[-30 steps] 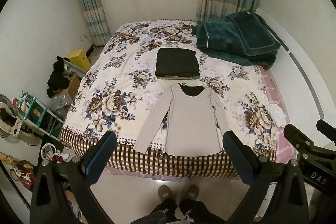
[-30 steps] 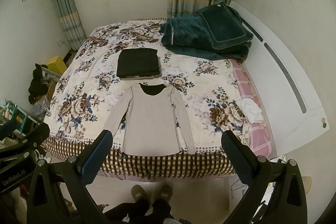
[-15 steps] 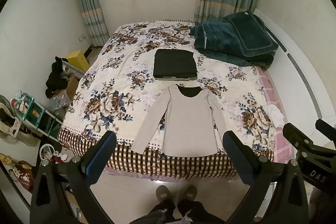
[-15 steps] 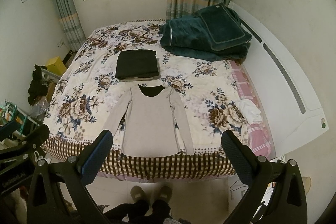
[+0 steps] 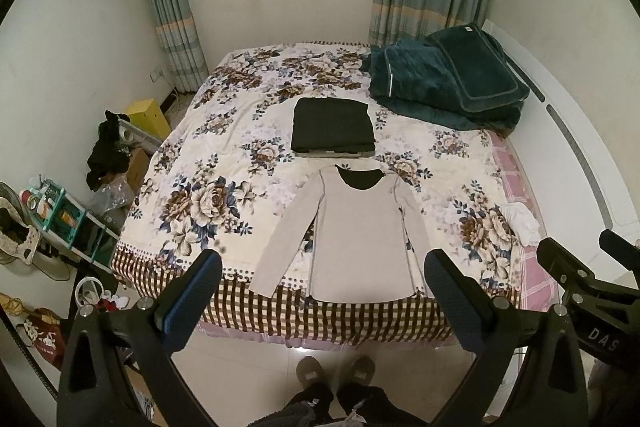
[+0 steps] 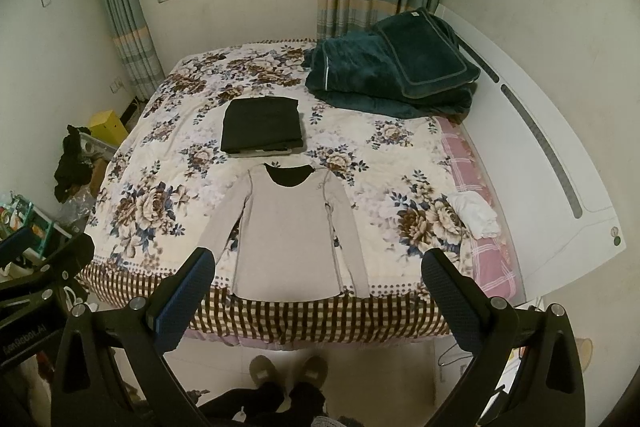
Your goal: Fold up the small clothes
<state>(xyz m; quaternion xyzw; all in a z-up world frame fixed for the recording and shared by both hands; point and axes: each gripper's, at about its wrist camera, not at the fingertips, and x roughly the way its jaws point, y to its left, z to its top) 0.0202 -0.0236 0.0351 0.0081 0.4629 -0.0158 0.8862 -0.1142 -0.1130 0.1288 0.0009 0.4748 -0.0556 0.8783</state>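
Floral bed [image 5: 224, 155] carries a flat beige shirt [image 5: 356, 235], likely soft and limp; pinch sleeve cuffs; left tongs [image 5: 322, 277] and right tongs [image 6: 318, 275] both spread, empty

black left gripper [image 5: 322, 269], blue ribbed pads [image 5: 192, 295].

Right gripper [image 6: 318, 273] hanging wide open off the bed [image 6: 168, 163] edge, shirt [image 6: 288, 235] lying flat, folded stack [image 6: 262, 129] sitting just beyond collar
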